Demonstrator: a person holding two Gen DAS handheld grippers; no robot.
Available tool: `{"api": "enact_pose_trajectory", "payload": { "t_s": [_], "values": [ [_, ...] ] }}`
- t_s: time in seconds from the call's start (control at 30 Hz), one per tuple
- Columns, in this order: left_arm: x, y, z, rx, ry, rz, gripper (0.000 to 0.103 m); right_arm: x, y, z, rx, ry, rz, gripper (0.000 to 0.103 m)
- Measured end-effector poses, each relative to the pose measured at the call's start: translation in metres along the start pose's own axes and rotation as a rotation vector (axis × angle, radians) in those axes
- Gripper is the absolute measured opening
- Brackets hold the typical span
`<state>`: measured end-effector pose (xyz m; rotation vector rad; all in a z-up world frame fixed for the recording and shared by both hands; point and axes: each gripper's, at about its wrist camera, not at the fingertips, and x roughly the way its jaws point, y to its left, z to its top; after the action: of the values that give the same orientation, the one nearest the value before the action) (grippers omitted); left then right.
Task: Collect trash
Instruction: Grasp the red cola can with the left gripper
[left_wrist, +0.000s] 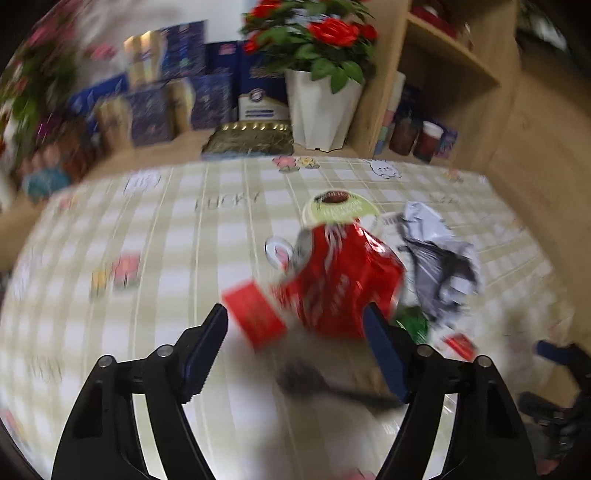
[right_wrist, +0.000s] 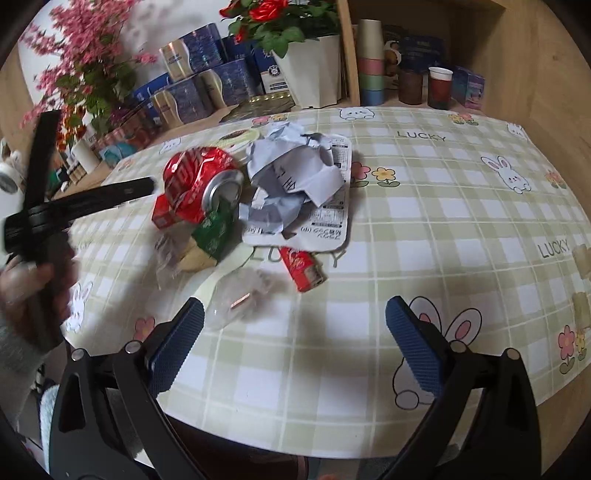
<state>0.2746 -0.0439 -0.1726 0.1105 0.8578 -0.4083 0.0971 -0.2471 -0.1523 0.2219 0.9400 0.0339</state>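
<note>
Both tongs gape empty: left tongs (left_wrist: 295, 321) near crushed can (left_wrist: 340, 280), right tongs (right_wrist: 295, 321) apart.

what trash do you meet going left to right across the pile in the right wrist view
small red carton → crushed red soda can → crumpled white paper → flat printed white tray

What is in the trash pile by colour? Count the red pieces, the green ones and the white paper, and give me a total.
Red: 3 (can, small box, small pack)
Green: 1 (wrapper)
White paper: 2 (crumpled paper, printed sheet)
Total: 6
</note>
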Motion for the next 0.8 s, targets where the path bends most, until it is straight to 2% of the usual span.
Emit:
{"api": "enact_pose_trajectory", "payload": {
  "t_s": [0.1,0.17,0.23,0.33,0.57,0.67,0.8],
  "values": [
    [0.024,-0.008,0.016,0.067,0.018,-0.007,0.07,-0.001,-0.004,0.005,0.0,-0.017,0.006,0.097],
    [0.038,-0.012,0.022,0.091,0.036,0.001,0.059,-0.001,-0.007,0.007,-0.002,-0.022,0.007,0.097],
    [0.052,-0.01,0.028,0.076,0.072,-0.021,0.042,0.001,-0.012,0.01,0.003,-0.02,0.013,0.097],
    [0.057,-0.004,0.029,0.034,0.082,-0.056,0.035,0.003,-0.016,0.014,0.007,-0.02,0.031,0.097],
    [0.021,0.009,0.029,-0.043,0.025,-0.108,0.031,0.005,-0.011,0.031,-0.028,-0.042,0.057,0.097],
    [-0.01,0.022,0.029,-0.072,-0.023,-0.083,0.031,0.007,-0.005,0.047,-0.039,-0.053,0.086,0.097],
    [-0.048,0.055,0.02,-0.16,-0.071,-0.024,0.031,0.013,0.008,0.076,-0.083,-0.064,0.1,0.097]
  ]
}}
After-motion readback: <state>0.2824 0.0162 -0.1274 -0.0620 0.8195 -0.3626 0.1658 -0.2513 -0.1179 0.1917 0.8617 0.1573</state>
